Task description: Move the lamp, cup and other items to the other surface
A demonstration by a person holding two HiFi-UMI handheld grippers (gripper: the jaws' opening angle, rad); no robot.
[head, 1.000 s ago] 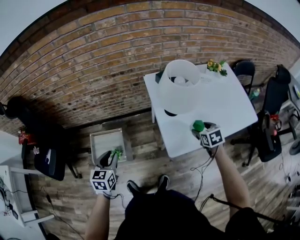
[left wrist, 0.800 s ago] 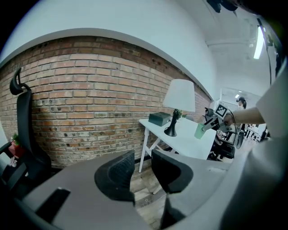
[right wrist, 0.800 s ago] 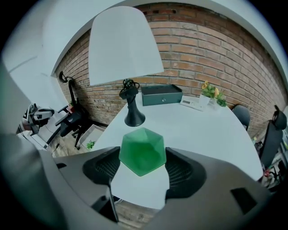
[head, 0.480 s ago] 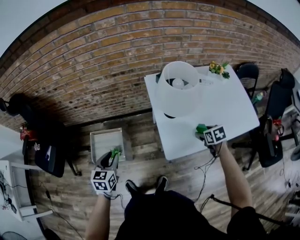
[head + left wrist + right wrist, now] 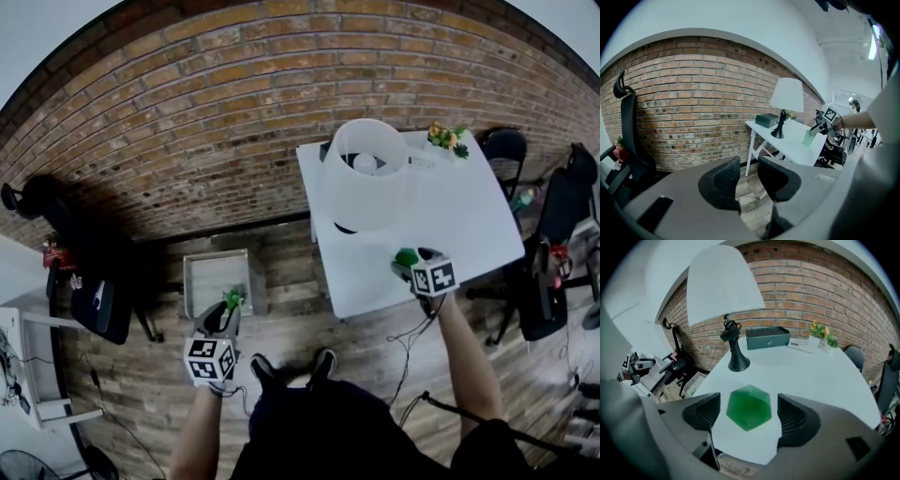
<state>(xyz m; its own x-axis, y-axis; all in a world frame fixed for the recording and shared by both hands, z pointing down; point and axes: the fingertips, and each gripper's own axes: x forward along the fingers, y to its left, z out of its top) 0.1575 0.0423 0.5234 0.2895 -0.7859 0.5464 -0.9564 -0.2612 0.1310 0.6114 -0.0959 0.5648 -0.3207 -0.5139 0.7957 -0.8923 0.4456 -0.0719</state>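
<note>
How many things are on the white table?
5: the lamp, a dark box behind it, a flat white thing and small flowers at the far corner, and the green cup between the right gripper's opening jaws. The lampshade may hide more.

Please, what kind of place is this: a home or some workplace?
Probably an office or studio room rather than a home. Black office chairs stand on a wood-plank floor beside a bare brick wall, and a plain white table carries a lamp.
</note>
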